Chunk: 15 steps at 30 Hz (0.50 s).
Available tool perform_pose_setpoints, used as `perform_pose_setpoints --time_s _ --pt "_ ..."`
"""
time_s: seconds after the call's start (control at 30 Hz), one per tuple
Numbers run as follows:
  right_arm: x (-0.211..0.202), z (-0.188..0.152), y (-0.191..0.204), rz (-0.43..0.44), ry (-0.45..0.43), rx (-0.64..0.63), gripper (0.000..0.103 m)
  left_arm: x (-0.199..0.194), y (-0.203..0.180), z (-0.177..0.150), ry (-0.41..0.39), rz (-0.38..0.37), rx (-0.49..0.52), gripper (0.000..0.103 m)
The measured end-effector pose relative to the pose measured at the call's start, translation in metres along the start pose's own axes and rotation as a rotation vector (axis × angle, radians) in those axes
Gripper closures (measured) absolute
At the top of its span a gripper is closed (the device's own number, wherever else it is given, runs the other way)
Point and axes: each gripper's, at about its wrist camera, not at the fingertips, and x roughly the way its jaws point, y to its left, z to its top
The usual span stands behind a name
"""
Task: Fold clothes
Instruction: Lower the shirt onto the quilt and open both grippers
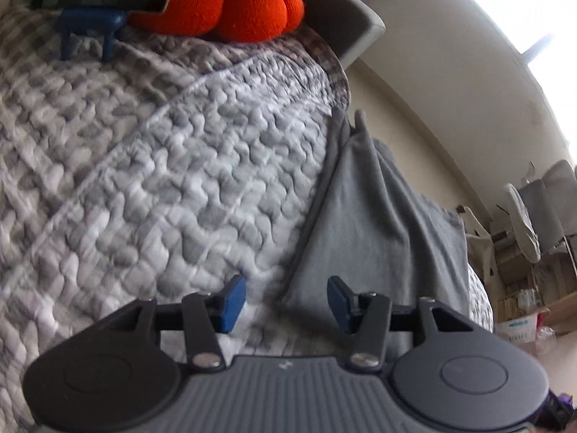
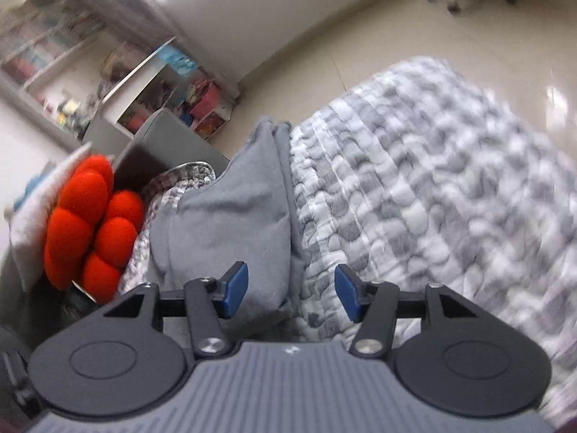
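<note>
A grey garment (image 1: pixel 378 223) lies folded in a long strip on the bed's grey-and-white quilt (image 1: pixel 144 166). My left gripper (image 1: pixel 286 301) hovers over the near corner of that strip, its blue pads (image 1: pixel 230 303) apart and nothing pinched between them. In the right wrist view the same grey garment (image 2: pixel 234 216) stretches away toward the bed's far edge. My right gripper (image 2: pixel 291 294) is open above the garment's edge where it meets the quilt (image 2: pixel 432 198), and its pads (image 2: pixel 348 294) touch no cloth.
An orange knotted cushion (image 1: pixel 245 3) and a tablet on a blue stand (image 1: pixel 86 29) sit at the head of the bed. The cushion (image 2: pixel 90 227) shows again in the right wrist view. Shelves (image 2: pixel 155 83) and a cream floor (image 2: pixel 432 36) lie beyond the bed.
</note>
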Motion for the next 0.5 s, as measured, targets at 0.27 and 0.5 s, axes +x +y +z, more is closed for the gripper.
perform_pose_setpoints --time_s 0.27,0.5 --pt "0.018 -0.005 0.015 0.029 0.056 -0.111 0.067 0.002 -0.017 -0.009 -0.031 -0.007 0.099 0.052" --pt "0.009 -0.008 0.028 0.011 0.022 -0.221 0.097 0.017 -0.017 -0.010 0.026 -0.005 0.152 0.090"
